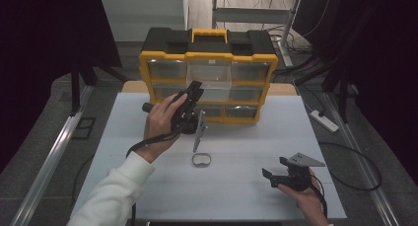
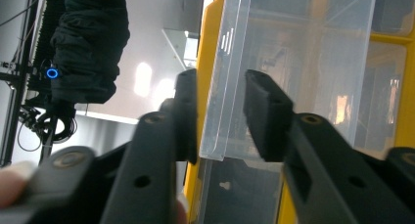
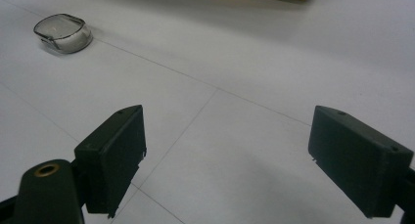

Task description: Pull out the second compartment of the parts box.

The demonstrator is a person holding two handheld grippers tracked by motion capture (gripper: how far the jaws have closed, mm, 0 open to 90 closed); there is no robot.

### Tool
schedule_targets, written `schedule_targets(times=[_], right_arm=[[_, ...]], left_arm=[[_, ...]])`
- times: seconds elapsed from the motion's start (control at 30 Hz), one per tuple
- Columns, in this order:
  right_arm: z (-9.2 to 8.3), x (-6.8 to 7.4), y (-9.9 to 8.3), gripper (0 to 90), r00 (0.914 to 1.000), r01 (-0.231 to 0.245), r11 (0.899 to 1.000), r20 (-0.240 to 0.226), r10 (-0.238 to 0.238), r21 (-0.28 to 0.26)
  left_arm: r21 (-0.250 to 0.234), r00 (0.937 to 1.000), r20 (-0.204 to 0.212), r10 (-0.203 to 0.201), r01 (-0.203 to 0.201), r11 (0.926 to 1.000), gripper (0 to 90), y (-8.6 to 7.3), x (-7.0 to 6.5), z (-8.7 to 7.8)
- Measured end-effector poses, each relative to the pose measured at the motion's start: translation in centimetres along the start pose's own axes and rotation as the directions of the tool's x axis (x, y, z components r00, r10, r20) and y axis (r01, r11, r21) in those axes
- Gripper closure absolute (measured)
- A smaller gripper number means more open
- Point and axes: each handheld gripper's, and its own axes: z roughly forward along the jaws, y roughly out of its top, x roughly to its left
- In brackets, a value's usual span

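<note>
The left gripper (image 1: 195, 90) is held up against the front of a yellow-and-black drawer organizer (image 1: 148, 70) that stands at the far edge of the white table (image 1: 246, 186). Its jaws are set on either side of the front corner of a clear plastic drawer (image 1: 211, 73) in the middle of the top row, which is pulled part-way out of its slot. In the left gripper view the drawer's (image 2: 293, 62) lower corner edge is seen between the two black pads (image 2: 266, 116); one pad lies right against the plastic wall, the other stands a little off it, so the jaws are apart and no firm clamp is seen. The left hand (image 1: 162, 120) is wrapped round the gripper's body, with a white sleeve (image 1: 113, 196) behind it.

The right gripper (image 1: 273, 174) is held low over the near right part of the table, its jaws spread wide with nothing between them; in the right gripper view only bare tabletop (image 3: 235, 53) is seen between them. A small clear oval ring-shaped piece (image 1: 201, 160) lies on the table between the two hands, well apart from both grippers, and is seen at the upper left of the right gripper view (image 3: 63, 32)
</note>
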Motion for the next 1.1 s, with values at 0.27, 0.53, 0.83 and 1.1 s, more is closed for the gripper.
schedule_targets(times=[0.27, 0.53, 0.83, 1.1], right_arm=[[0.0, 0.0, 0.0, 13.5, 1.0000, 0.000, 1.000, 0.000, 0.000, 0.000], [0.0, 0.0, 0.0, 13.5, 1.0000, 0.000, 1.000, 0.000, 0.000, 0.000], [0.0, 0.0, 0.0, 13.5, 1.0000, 0.000, 1.000, -0.003, 0.000, 0.000], [0.0, 0.0, 0.0, 13.5, 1.0000, 0.001, 1.000, -0.004, -0.001, 0.000]], left_arm=[[-0.015, 0.9992, 0.033, -0.024, 0.024, 0.9996, 41.4, 0.5, -0.2, -0.9], [-0.012, 0.9932, 0.106, -0.047, 0.048, 0.9988, 27.6, 0.7, -0.7, -1.8], [-0.016, 0.9841, 0.162, -0.074, 0.078, 0.9968, 22.0, 0.6, -1.4, -2.2], [-0.007, 0.9757, 0.194, -0.101, 0.104, 0.9945, 21.8, 0.4, -2.1, -2.4]])
